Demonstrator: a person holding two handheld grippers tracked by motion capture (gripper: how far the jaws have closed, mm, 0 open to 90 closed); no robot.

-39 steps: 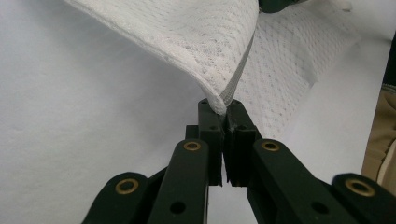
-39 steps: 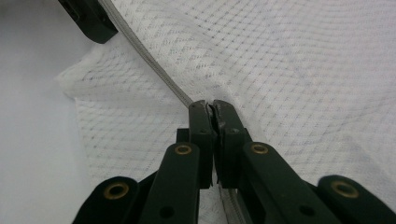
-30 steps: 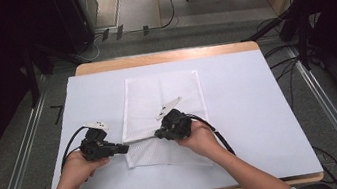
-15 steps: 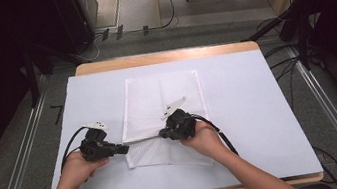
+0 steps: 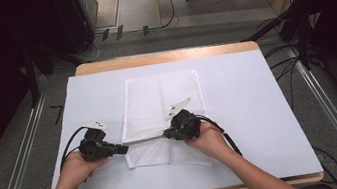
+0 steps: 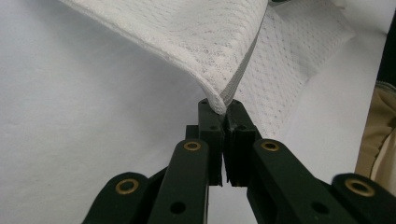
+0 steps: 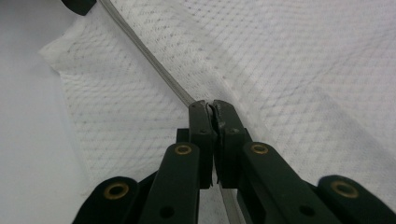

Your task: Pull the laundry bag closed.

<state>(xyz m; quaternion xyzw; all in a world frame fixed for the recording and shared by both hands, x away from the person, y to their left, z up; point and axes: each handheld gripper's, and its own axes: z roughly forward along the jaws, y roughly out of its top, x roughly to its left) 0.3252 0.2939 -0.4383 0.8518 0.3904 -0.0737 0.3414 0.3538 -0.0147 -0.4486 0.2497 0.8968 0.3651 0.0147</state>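
A white mesh cloth (image 5: pixel 164 97) lies lengthwise on the white table top (image 5: pixel 260 111). Its near part is doubled over, and the folded edge (image 5: pixel 145 139) runs as a taut line between my two grippers. My left gripper (image 5: pixel 123 150) is shut on the left end of that edge; in the left gripper view the jaws (image 6: pixel 223 105) pinch the cloth (image 6: pixel 187 37), which rises away from them. My right gripper (image 5: pixel 166 135) is shut on the right end; in the right gripper view its tips (image 7: pixel 211 106) clamp the edge above more of the cloth (image 7: pixel 303 70).
The table's wooden far edge (image 5: pixel 166 57) borders a grey floor with cables (image 5: pixel 170 21) and dark furniture on both sides. Metal rails (image 5: pixel 20 162) run along the table's left and right. Bare table top lies left and right of the cloth.
My right gripper has shifted slightly to the right with the cloth edge in it, stretching the edge a bit more. The left gripper has stayed put.
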